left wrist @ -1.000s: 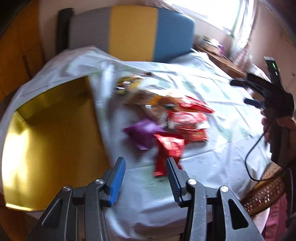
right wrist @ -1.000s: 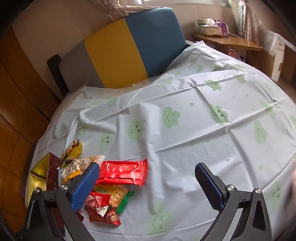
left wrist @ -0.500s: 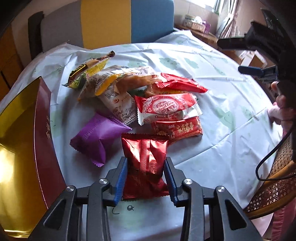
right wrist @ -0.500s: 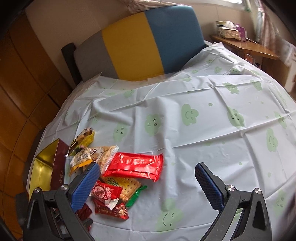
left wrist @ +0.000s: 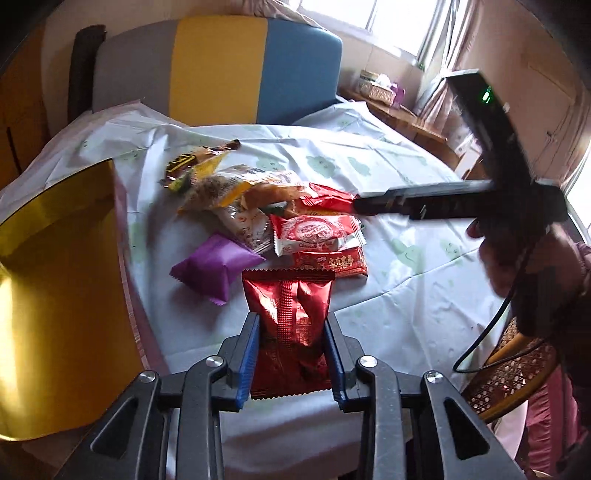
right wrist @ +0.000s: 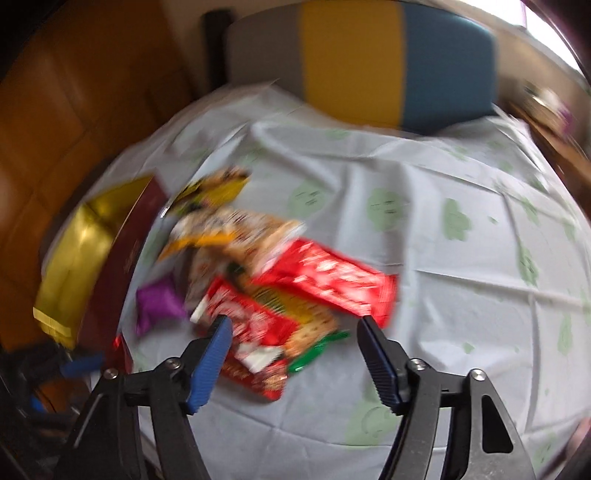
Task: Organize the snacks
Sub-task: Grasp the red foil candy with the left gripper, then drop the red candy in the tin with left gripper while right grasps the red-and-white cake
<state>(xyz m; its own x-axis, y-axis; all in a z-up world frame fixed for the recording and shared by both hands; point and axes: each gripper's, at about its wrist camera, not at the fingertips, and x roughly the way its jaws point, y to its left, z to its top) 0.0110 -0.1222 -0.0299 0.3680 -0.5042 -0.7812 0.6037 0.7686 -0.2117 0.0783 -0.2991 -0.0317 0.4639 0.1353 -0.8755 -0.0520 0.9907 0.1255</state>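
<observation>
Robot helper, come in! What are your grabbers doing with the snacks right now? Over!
Left hand-held gripper shut on shiny red packet. Right hand-held gripper open above snack pile, view blurred. Gold box open at left; nothing blocking.

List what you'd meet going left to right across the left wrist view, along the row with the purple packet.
gold box → purple packet → red foil packet held in the left gripper → person's hand holding the right gripper

Home dining room: table (right wrist: 424, 258) under cloud-print plastic cloth, tricolour padded chair (left wrist: 221, 70), curtained window (left wrist: 402, 29), tissue box (left wrist: 376, 85) on wooden sideboard (left wrist: 413, 123), rattan chair (left wrist: 513, 376).
</observation>
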